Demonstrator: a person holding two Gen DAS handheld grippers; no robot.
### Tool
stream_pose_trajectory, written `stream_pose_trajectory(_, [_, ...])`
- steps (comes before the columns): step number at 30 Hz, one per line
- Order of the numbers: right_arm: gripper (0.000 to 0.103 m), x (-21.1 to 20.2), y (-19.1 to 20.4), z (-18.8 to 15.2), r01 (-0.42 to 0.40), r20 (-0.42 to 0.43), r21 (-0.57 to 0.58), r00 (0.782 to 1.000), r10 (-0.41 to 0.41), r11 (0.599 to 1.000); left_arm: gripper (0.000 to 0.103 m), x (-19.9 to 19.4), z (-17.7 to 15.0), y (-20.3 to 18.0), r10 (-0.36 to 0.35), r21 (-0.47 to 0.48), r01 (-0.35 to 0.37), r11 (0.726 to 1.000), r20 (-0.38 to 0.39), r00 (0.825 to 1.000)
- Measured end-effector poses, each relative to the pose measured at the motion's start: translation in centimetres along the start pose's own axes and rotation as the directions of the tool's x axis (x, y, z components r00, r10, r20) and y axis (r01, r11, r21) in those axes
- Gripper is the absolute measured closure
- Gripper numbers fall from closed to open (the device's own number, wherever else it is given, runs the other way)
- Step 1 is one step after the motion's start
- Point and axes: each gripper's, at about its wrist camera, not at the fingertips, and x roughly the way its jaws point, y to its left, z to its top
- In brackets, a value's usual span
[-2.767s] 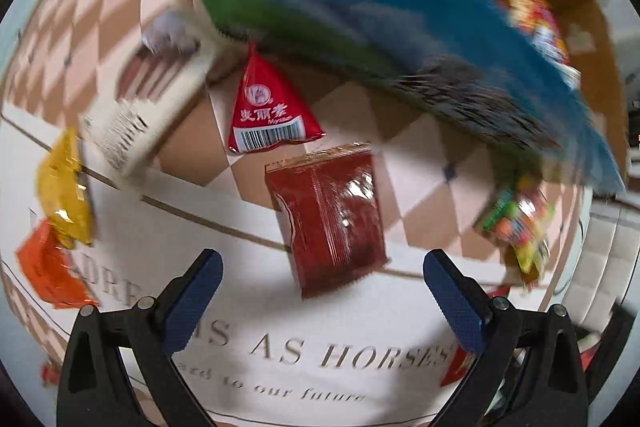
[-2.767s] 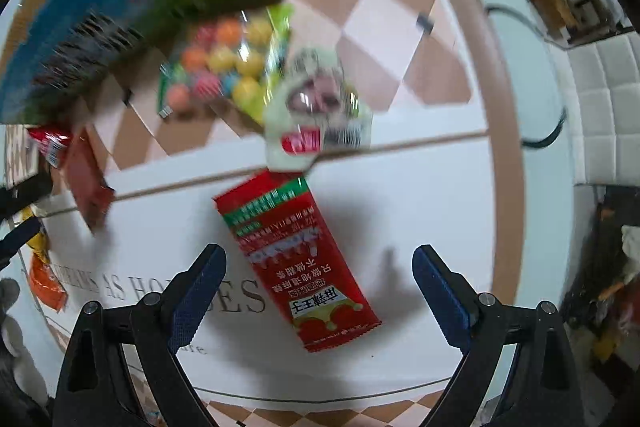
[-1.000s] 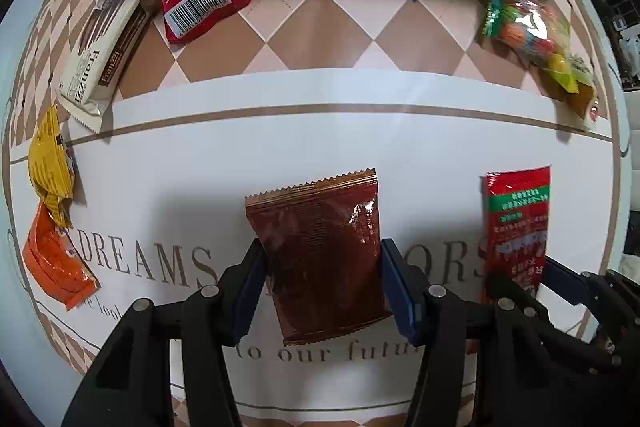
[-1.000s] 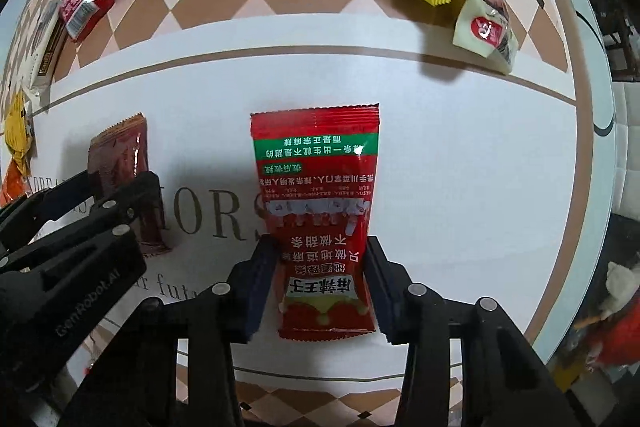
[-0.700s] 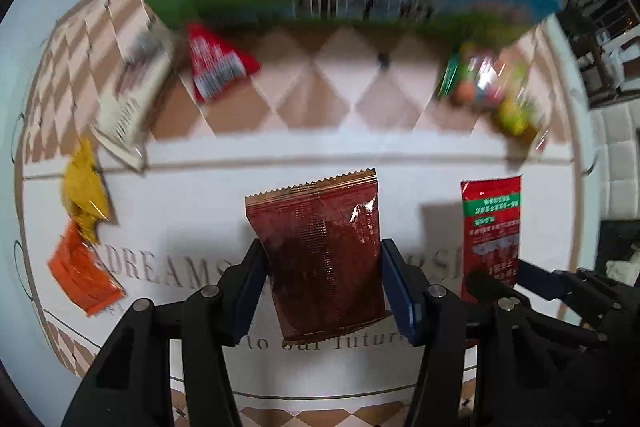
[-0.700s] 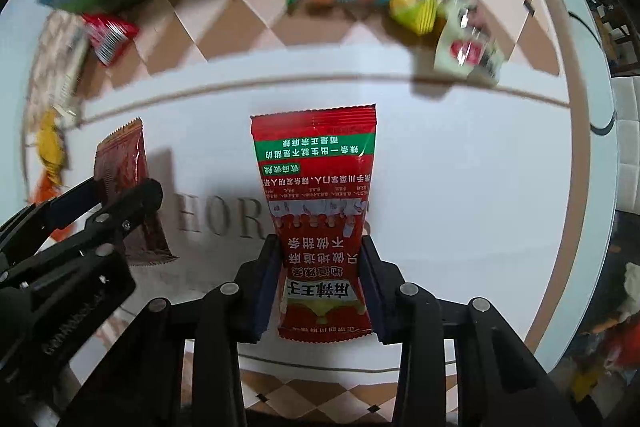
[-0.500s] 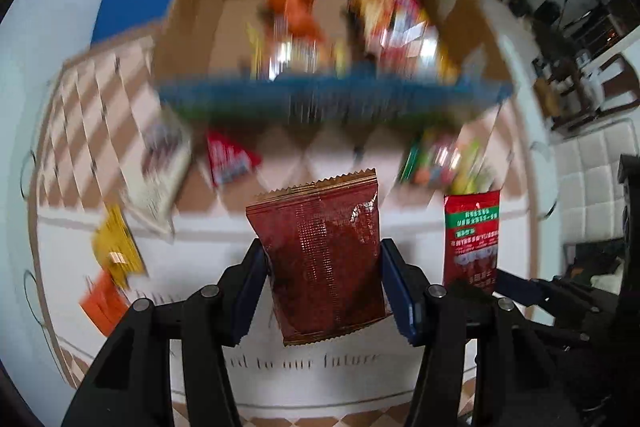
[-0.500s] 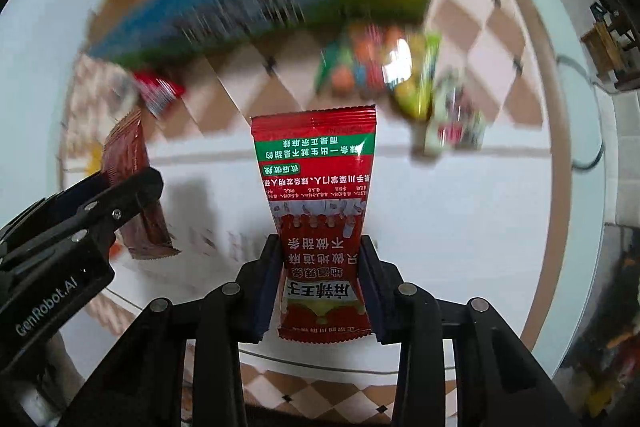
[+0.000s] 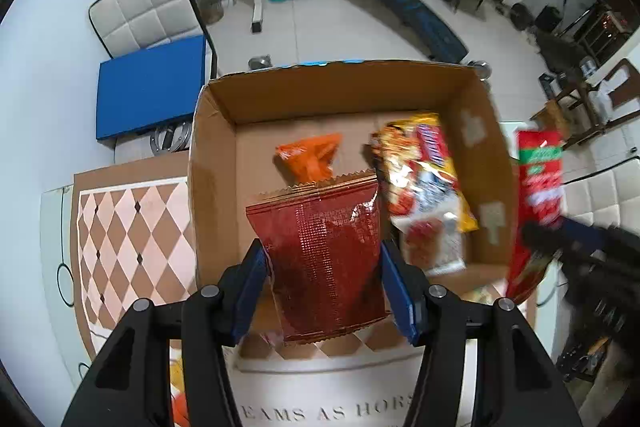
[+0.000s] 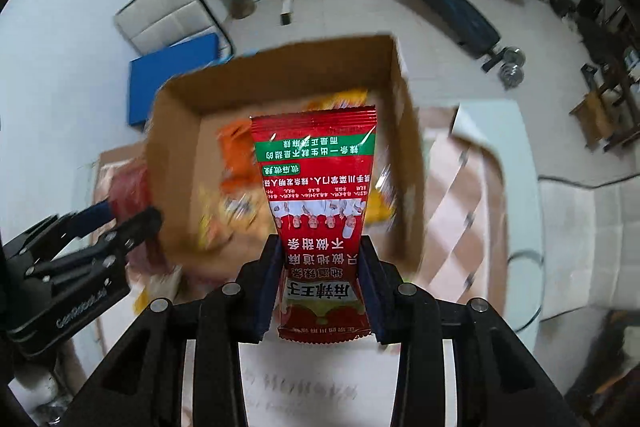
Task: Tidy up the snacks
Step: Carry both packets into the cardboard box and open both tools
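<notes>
Left wrist view: left claw (image 9: 324,291) clamps dark red packet (image 9: 324,259), long axis running straight out ahead of the claw, over cardboard box (image 9: 212,163). Right claw (image 10: 324,279) clamps red-green packet (image 10: 318,211) by its lower end, long axis likewise ahead, above same box.

Dark red foil snack packet (image 9: 326,259) clamped in left gripper (image 9: 324,291), open brown cardboard box (image 9: 212,163) beyond, orange packet (image 9: 310,157) lying inside
</notes>
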Motion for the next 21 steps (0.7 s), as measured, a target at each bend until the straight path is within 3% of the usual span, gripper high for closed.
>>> stream_pose_trajectory(6, [0.063,4.6,-0.5,7.1,0.115,-0.063,0.001,0.991,-0.115,0.993,0.049,6.0,3.4,2.3,0.050,-0.007,-0.051,0.999,-0.114,0.992])
stream_pose_trajectory(12, [0.063,9.5,-1.3,9.5,0.178,-0.115,-0.020,0.977,-0.179,0.984,0.048,10.3,4.7,3.7,0.067,-0.017,-0.072,0.997,-0.208,0.976])
stream_pose_trajectory(15, [0.061,11.4,-1.6,10.0,0.198,-0.146,-0.016,0.969,-0.198,0.980,0.048,11.1,4.8,4.0,0.080,-0.036,-0.090,0.995,-0.218,0.973])
stream_pose_trajectory(16, [0.056,12.2,-1.9,10.1,0.200,-0.165,-0.003,0.966,-0.197,0.980,0.046,11.3,4.8,4.2,0.059,-0.059,-0.074,0.996,-0.227,0.972])
stream_pose_trajectory(17, [0.042,12.9,-2.0,10.1,0.214,-0.184,-0.001,0.960,-0.210,0.977,0.040,11.5,4.9,4.4,0.039,-0.077,-0.058,0.995,-0.237,0.971])
stream_pose_trajectory(18, [0.034,13.3,-2.1,10.0,0.215,-0.191,0.000,0.959,-0.211,0.977,0.029,11.7,4.9,4.6,0.021,-0.094,-0.045,0.995,-0.243,0.970])
stream_pose_trajectory(19, [0.031,13.4,-2.0,10.0,0.197,-0.188,0.002,0.963,-0.193,0.980,0.022,11.7,4.8,4.7,0.017,-0.104,-0.043,0.994,-0.240,0.971])
stream_pose_trajectory(21, [0.021,13.3,-1.6,10.0,0.194,-0.189,-0.010,0.963,-0.193,0.981,0.019,11.4,4.8,4.8,0.017,-0.101,-0.040,0.994,-0.224,0.974])
